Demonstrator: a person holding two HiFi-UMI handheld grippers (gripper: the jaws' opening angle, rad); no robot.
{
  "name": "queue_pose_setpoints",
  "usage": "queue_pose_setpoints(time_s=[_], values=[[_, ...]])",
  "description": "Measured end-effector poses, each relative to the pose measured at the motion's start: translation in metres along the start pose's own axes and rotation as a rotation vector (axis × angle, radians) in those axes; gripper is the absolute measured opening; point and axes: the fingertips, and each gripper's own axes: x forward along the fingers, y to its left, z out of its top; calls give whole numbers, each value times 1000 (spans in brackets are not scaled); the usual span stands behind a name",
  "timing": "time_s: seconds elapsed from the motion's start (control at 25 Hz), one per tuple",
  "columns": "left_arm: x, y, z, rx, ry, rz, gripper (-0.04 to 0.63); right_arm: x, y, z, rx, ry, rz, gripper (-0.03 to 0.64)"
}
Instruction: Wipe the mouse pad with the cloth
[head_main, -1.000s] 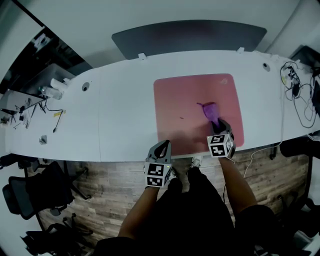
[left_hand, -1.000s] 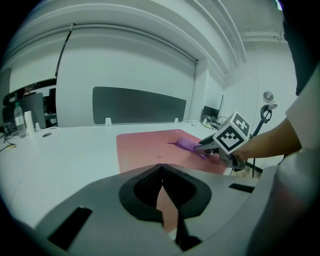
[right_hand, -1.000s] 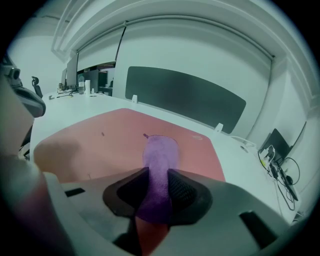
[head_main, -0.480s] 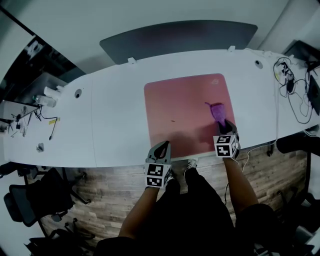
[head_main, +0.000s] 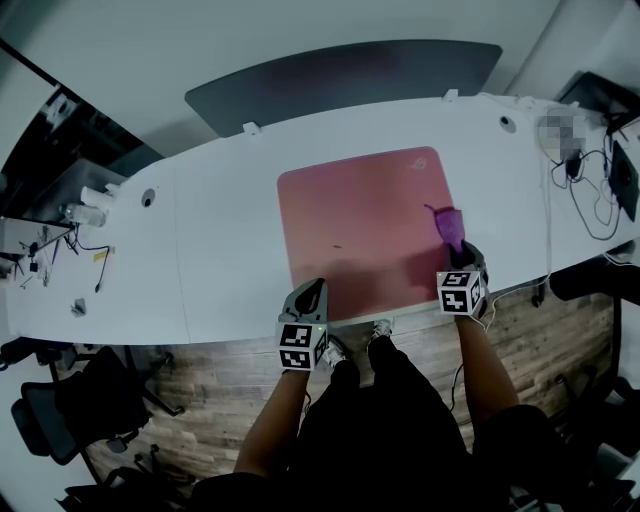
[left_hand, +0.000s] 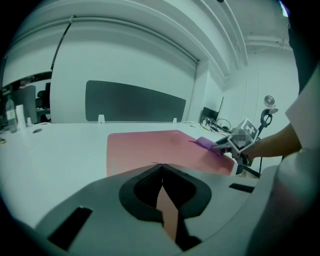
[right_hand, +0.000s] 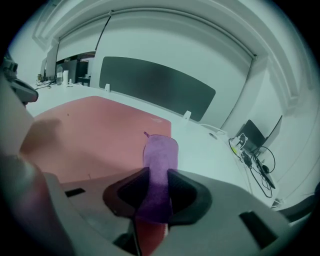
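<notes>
Right gripper view shows the right gripper (right_hand: 158, 176) clamped on the cloth (right_hand: 161, 149), which lies on the pad's (right_hand: 100, 125) near right part, while the left gripper (left_hand: 161, 169), jaws together and empty, sits at the pad's near edge; wiping seems under way, with its extent unclear.

Head view looks steeply down; low gripper views share the mouse pad (head_main: 350, 215).

Even, cool-tinted indoor light, soft shadows, strong fisheye bending and dark corners
</notes>
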Motion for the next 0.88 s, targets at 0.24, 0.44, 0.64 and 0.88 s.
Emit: queue_pose_setpoints(time_s=[0.24, 0.44, 0.64, 0.88], values=[[-6, 10, -15, -39, 17, 15, 21, -4, -6, -1, 32, -20, -36, 124], [-16, 14, -19, -53, 3, 20, 20, -32, 5, 12, 117, -108, -37, 121], [-27, 19, -19, -44, -13, 37, 21, -58, 43, 28, 173, -189, 45, 121], [-46, 29, -24, -50, -27, 50, 20, -85, 106, 44, 152, -238, 167, 120]])
